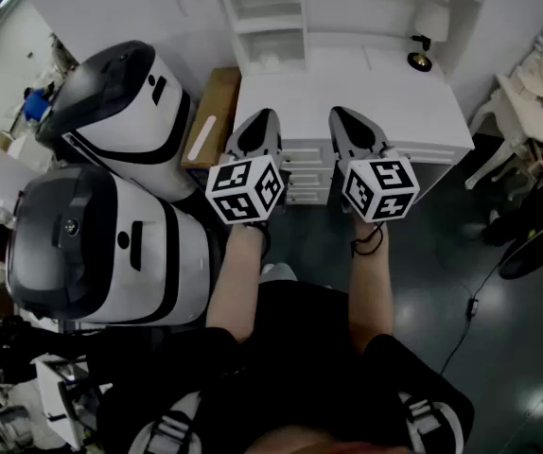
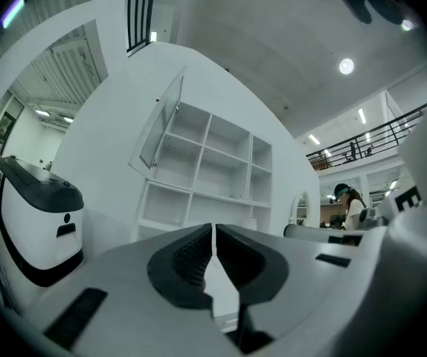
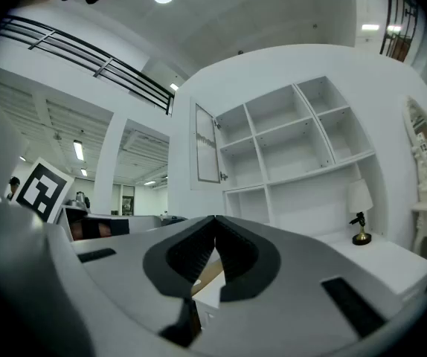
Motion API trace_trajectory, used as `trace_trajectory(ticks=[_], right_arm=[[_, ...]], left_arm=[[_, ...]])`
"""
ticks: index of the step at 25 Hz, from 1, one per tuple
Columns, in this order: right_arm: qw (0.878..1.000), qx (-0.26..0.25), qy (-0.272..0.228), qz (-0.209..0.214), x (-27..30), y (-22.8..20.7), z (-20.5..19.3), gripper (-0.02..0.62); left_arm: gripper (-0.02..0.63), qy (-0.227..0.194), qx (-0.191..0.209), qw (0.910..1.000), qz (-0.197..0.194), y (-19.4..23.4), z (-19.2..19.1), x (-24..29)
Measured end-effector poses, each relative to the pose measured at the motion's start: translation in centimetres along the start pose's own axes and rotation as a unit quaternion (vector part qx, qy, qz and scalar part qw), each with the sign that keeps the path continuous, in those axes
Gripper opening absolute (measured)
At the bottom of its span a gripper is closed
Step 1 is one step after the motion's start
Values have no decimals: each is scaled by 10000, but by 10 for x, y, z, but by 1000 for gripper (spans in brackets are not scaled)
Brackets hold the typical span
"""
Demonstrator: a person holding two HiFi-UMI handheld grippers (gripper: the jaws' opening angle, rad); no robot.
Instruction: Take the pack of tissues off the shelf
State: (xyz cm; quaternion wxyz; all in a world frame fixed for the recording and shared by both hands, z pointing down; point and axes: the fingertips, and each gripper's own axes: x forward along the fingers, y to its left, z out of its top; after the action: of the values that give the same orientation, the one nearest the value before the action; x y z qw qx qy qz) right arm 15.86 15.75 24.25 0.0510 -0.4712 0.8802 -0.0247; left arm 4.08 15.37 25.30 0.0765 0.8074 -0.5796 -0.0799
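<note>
The left gripper [image 2: 213,233] and right gripper [image 3: 215,222] are pinched closed and empty, short of the white desk [image 1: 347,93] front edge. At its back edge stands the white cubby shelf [image 2: 205,151]. No tissue pack is discernible. Approach step: next, reach in with jaws opened.
</note>
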Motion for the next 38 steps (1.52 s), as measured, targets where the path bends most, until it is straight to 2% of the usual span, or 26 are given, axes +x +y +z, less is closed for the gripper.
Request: trace_trajectory(ticks=[8,15,27,33,38], right_arm=[[9999,-51,38,159,16,10,0,20],[9999,93,86,-66,34,7,-6,20],[9998,97,119,118,53,5,-6,20],[9996,195,141,122,51,-5,-9,20],[9990,354,266,96,56,-11,-26,20]], left_arm=[[28,-58,-42,9997,253,27,15,-6],[28,0,-6,9993,386,45,12,-10],[28,-10,52,9995,296,42,17,9],[28,136,91,9996,218,32,10,17],[28,327,26,9990,288,42,-6,22]])
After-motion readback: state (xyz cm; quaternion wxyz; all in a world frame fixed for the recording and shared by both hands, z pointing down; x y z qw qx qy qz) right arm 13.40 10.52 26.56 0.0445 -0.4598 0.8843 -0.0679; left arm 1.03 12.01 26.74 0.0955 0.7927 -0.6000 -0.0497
